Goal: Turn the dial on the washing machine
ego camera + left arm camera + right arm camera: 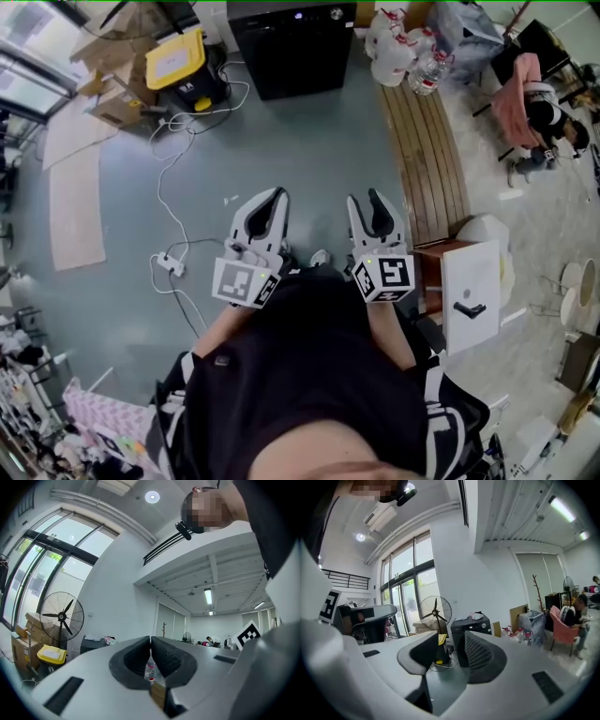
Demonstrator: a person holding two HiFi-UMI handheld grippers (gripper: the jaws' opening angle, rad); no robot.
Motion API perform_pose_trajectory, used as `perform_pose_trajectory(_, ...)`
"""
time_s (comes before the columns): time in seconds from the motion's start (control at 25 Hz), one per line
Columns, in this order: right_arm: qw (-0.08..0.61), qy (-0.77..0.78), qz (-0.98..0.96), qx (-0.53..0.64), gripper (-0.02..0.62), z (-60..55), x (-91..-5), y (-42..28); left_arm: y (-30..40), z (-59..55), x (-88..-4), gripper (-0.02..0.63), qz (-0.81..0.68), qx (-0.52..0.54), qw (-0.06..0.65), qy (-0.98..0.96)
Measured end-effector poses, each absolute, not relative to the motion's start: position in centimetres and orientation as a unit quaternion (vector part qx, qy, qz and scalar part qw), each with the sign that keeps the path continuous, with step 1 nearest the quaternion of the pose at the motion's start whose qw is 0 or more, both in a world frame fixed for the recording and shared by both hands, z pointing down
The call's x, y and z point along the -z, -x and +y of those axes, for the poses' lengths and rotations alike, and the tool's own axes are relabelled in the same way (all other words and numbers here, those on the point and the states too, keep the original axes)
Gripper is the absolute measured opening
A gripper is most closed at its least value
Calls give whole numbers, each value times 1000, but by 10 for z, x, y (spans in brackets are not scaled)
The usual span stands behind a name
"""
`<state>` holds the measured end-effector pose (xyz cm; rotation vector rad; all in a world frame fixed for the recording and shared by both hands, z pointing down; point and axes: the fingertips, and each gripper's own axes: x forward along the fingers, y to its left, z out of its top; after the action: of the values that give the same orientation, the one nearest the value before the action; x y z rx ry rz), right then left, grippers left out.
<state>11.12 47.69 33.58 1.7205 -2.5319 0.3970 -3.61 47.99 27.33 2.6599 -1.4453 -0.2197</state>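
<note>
At the far left of the grey floor (122, 309) lie cardboard boxes (117, 103), and just right of them stands a yellow-lidded bin (178, 61). A white cable runs from there toward the person and ends at a power strip (170, 265) on the floor.

The left tongs (272, 195) are held out in front of the person's chest, well above the floor. In the left gripper view the left tongs (150, 641) are pressed together at the tips with nothing pinched; a distant water bottle only shows through the hollow behind the tips.

The black washing machine (291, 47) stands at the far edge of the floor, straight ahead of both tongs and well apart from them. Its dial (336, 13) sits near the right end of the top panel.

The right tongs (367, 202) are level with the left ones and just beside them. In the right gripper view the right tongs (449, 641) are spread, with nothing between them. The washing machine (471, 620) and its dial (483, 625) show far beyond, above the right-hand jaw, and a standing fan (436, 613) is to their left.

Further right a slatted wooden bench (427, 159) runs away from the person. Water bottles (403, 47) are clustered at its far end.
</note>
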Motion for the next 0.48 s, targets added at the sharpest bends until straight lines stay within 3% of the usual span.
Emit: perform_pose_trajectory(0.48, 24, -551, -821, -151, 181, 358, -371, -126, 24, 363, -310, 28, -485, 68, 73, -869)
